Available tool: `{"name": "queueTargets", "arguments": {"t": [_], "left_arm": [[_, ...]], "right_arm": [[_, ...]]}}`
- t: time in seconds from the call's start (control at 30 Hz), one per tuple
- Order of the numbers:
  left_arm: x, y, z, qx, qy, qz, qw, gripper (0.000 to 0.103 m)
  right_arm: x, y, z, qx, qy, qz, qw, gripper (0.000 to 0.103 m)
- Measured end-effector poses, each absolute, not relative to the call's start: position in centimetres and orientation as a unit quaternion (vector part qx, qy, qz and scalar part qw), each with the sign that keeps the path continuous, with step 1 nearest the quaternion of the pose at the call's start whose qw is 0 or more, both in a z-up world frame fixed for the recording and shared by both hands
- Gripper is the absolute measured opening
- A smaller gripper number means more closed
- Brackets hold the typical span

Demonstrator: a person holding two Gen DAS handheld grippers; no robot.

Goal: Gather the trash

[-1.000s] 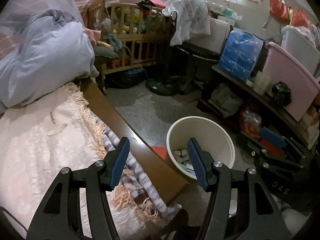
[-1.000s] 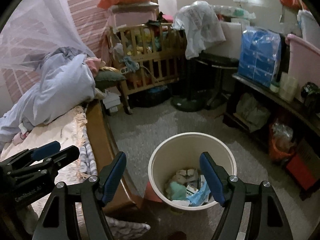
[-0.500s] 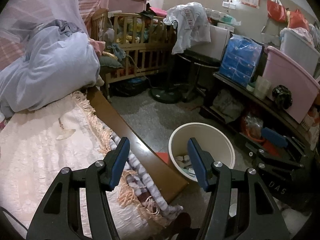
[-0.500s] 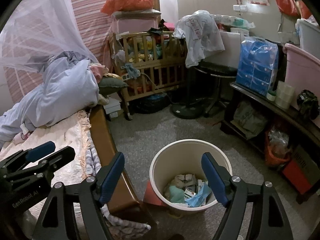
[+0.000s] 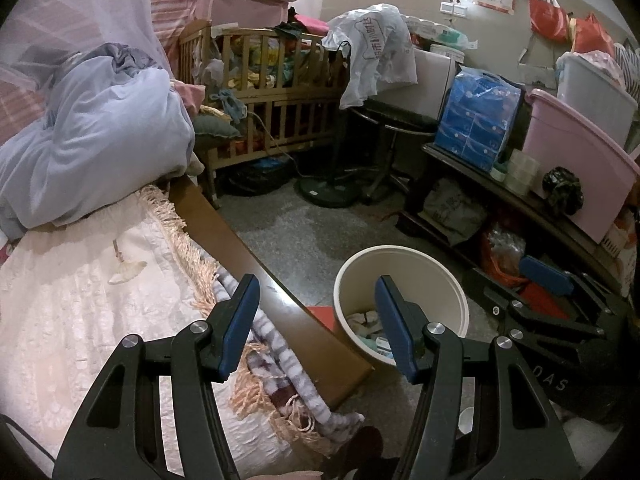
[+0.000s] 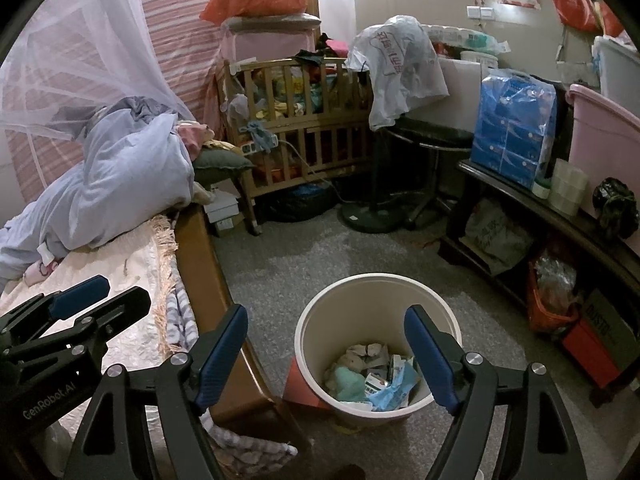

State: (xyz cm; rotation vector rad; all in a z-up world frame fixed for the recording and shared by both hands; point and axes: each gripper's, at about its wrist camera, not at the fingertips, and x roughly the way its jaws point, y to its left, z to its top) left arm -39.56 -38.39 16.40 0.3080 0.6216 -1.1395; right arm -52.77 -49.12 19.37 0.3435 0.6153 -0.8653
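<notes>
Both grippers, left (image 5: 316, 324) and right (image 6: 326, 354), gape empty above the bin (image 6: 376, 280) — a careless swing could tip it.

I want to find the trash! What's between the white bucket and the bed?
In the right wrist view, the bed's brown wooden side rail stands between the bed and the white bucket, with a red flat thing on the floor against the bucket.

I held my left gripper (image 5: 316, 322) out in front of me with its two blue fingers (image 5: 240, 322) wide apart and nothing between them. My right gripper (image 6: 326, 354) was wide apart too, also with nothing in it. It seemed a little lower, but I could not be sure.
</notes>
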Motion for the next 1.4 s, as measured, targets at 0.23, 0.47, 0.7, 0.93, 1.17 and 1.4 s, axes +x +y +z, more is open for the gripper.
{"name": "queueTargets", "arguments": {"t": [0.23,0.47,0.7,0.93,1.17,1.4], "left_arm": [[-39.56,-38.58,16.43,0.143,0.288,-0.531,0.784,0.059],[-39.79,-38.54,16.47,0.146,0.288,-0.531,0.784,0.059],[-39.78,-38.56,16.42,0.146,0.288,-0.531,0.783,0.059],[-40.07,-38.58,16.28,0.146,0.291,-0.531,0.782,0.059],[-40.14,-38.59,16.19,0.146,0.291,-0.531,0.782,0.059],[-40.16,-38.59,16.19,0.147,0.291,-0.531,0.782,0.059]], "right_arm": [[-52.82,-49.38,19.4,0.161,0.292,-0.411,0.849,0.08],[-52.78,-49.38,19.39,0.162,0.293,-0.411,0.848,0.081],[-53.1,-49.52,19.38,0.162,0.294,-0.41,0.848,0.082],[-53.2,-49.64,19.15,0.164,0.298,-0.409,0.847,0.082],[-52.84,-49.68,18.79,0.163,0.303,-0.408,0.846,0.082],[-52.87,-49.72,18.68,0.163,0.304,-0.408,0.845,0.082]]}}
